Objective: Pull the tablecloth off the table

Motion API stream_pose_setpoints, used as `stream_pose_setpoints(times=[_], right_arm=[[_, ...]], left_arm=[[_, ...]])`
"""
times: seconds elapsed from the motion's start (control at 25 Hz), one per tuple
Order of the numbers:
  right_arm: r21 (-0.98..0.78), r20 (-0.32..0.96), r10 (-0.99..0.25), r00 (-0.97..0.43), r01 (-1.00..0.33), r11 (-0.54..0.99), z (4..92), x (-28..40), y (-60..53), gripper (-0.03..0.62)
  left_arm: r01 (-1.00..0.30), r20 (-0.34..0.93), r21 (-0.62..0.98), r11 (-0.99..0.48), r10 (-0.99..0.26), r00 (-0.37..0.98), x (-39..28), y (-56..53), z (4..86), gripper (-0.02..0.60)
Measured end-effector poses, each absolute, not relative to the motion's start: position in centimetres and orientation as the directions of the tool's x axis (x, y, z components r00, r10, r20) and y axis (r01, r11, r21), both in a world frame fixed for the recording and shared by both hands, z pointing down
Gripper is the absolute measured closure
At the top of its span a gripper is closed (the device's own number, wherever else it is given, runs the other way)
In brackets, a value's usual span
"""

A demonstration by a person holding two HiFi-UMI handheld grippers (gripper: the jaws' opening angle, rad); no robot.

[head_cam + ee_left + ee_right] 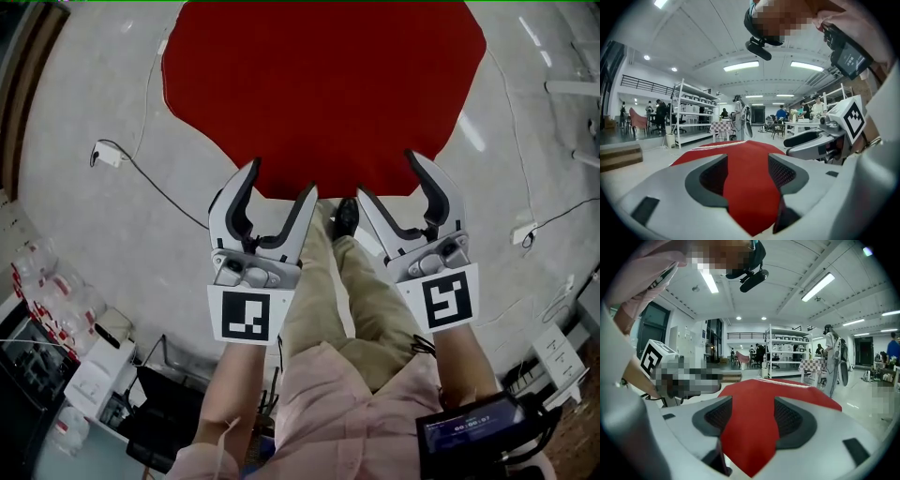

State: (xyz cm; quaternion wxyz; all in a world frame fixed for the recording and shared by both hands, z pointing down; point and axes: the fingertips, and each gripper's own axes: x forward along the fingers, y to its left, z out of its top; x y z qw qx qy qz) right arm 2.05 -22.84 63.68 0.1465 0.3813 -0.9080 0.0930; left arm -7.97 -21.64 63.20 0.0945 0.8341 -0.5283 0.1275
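The red tablecloth runs past the head view's top edge; whatever lies beneath it is hidden.

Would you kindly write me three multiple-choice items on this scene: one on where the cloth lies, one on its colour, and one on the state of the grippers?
1. In the head view, where is the tablecloth?
A. Spread ahead of both grippers' tips, filling the upper middle
B. Draped over the person's forearm
C. Folded on a shelf at the lower left

2. What colour is the tablecloth?
A. Blue
B. Red
C. Green

3. How do the left gripper and the right gripper stand?
A. Both clamped on the cloth
B. One open, one shut
C. Both with jaws apart, pinching nothing

Answers:
1 A: the cloth spreads out beyond the jaw tips in the head view.
2 B: it is plain red in all three views.
3 C: each gripper view shows a clear gap between its jaws, and neither presses on the cloth.
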Motion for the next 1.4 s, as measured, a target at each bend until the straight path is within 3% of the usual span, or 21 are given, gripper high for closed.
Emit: stream_pose_setpoints(times=[0.2,0.56,1.08,1.12,1.28,1.4], right_arm=[[-0.035,0.351,-0.642,-0.682,-0.695,0.718,64.5,2.0,-21.1,0.304],[0.083,0.419,-0.597,-0.684,-0.626,0.775,68.1,1.3,-18.1,0.296],[0.132,0.435,-0.606,-0.666,-0.619,0.774,68.9,3.0,-16.8,0.296],[0.133,0.437,-0.608,-0.663,-0.621,0.773,69.0,3.1,-16.8,0.296],[0.133,0.435,-0.615,-0.657,-0.629,0.766,68.8,3.1,-17.0,0.296],[0.136,0.44,-0.615,-0.654,-0.629,0.766,68.4,2.5,-17.2,0.296]], left_arm=[[-0.893,0.322,0.027,-0.449,-0.842,0.433,-7.8,-19.7,64.3,0.266],[-0.888,0.392,-0.032,-0.46,-0.823,0.412,-9.0,-16.6,70.3,0.206],[-0.877,0.424,-0.26,-0.404,-0.864,0.272,-10.1,-16.6,75.7,0.199],[-0.875,0.427,-0.269,-0.403,-0.864,0.267,-10.2,-16.7,75.6,0.218],[-0.86,0.443,-0.283,-0.424,-0.853,0.274,-10.2,-16.3,74.6,0.411],[-0.852,0.445,-0.273,-0.446,-0.844,0.299,-9.7,-16.8,73.3,0.502]])
